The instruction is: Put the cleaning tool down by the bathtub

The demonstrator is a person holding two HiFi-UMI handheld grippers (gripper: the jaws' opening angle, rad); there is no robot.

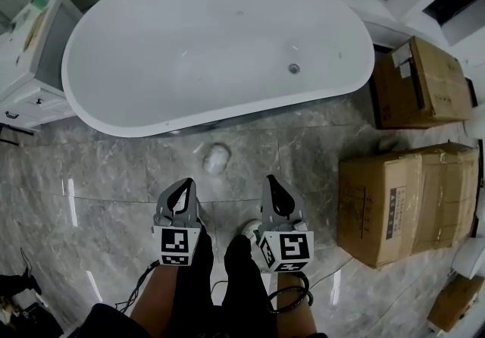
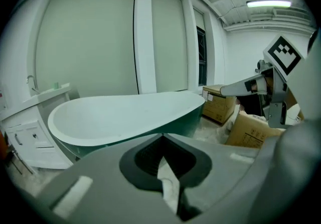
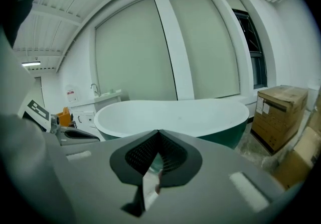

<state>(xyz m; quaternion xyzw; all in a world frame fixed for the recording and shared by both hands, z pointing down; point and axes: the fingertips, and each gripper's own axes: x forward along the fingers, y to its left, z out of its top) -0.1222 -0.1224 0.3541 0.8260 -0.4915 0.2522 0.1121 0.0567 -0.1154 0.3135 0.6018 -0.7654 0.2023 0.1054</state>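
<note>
Left claw (image 1: 184, 185) and right claw (image 1: 273, 180): each has its jaws drawn together until the tips meet, with nothing gripped. In both gripper views only a pale sliver of floor shows through the slot behind the tips. The two claws hang side by side above the person's legs (image 1: 227, 276), apart from each other and pointing toward the bathtub (image 1: 212, 48).

The cleaning tool (image 1: 217, 158) lies on the grey marble floor (image 1: 114, 185), ahead of the claws and between them, just beside the tub's near wall. It appears as a small pale rounded lump, too blurred to show its form.

Open floor runs left of the tool. On the right stand two cardboard boxes, the near one (image 1: 405, 200) and the far one (image 1: 420, 82). A white cabinet (image 1: 30, 48) at the tub's left end is cut off by the picture's edge.
</note>
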